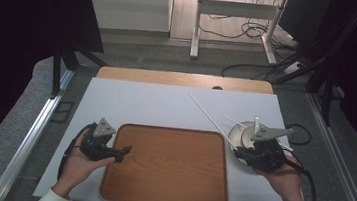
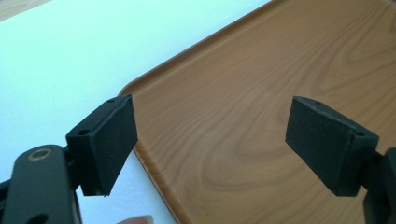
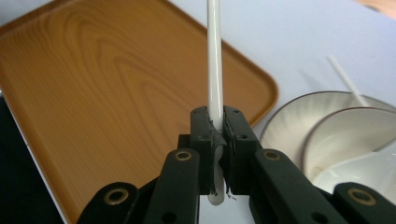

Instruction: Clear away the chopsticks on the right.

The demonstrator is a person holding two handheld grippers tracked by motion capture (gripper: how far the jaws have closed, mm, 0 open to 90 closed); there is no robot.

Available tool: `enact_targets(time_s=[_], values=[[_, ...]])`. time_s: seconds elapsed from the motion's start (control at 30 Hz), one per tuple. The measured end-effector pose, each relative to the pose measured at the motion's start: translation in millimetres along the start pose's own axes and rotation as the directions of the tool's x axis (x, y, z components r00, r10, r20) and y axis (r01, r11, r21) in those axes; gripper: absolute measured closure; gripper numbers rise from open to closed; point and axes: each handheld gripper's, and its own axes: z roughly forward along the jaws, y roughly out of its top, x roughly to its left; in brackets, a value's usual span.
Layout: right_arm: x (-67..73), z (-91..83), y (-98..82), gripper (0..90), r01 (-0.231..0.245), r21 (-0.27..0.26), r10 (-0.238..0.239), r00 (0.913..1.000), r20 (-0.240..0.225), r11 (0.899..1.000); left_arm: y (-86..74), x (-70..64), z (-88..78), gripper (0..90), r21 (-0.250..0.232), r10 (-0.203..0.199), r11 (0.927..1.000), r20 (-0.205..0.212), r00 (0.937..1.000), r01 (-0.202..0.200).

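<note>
From the high view, the wooden tray (image 1: 167, 167) lies bare in the middle of the white surface (image 1: 166, 106), likely as the landing place for tableware; the left gripper (image 1: 121, 153) rests at its left rim while the right gripper (image 1: 239, 152) works beside the stacked bowls (image 1: 243, 132). In the left gripper view, the jaws stand spread with nothing between them, over the tray's corner (probably waiting its turn). In the right gripper view, the jaws are pressed on a white chopstick (image 3: 215, 60), pinched near its end so the long shaft points clear toward the tray; a second stick (image 3: 343, 79) leans in the bowls.
</note>
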Motion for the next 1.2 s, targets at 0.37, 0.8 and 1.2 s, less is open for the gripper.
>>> enact_targets(time_s=[0.37,0.8,1.2], values=[[18.5,32.3,-1.2,84.0,0.027,0.101,-0.021,0.9979,-0.062,0.995,-0.9,-0.1,0.5,16.6,0.001,-0.001,1.0000,0.002,1.0000,0.001],[33.3,59.7,-11.1,84.0,0.063,0.218,-0.044,0.9951,-0.089,0.974,-1.4,-0.9,1.5,16.6,0.007,0.004,1.0000,0.009,1.0000,-0.004],[41.1,76.7,-17.4,83.9,0.100,0.323,-0.078,0.9935,-0.083,0.941,-1.6,-1.1,2.0,16.6,0.010,0.007,0.9999,0.006,1.0000,-0.007]])
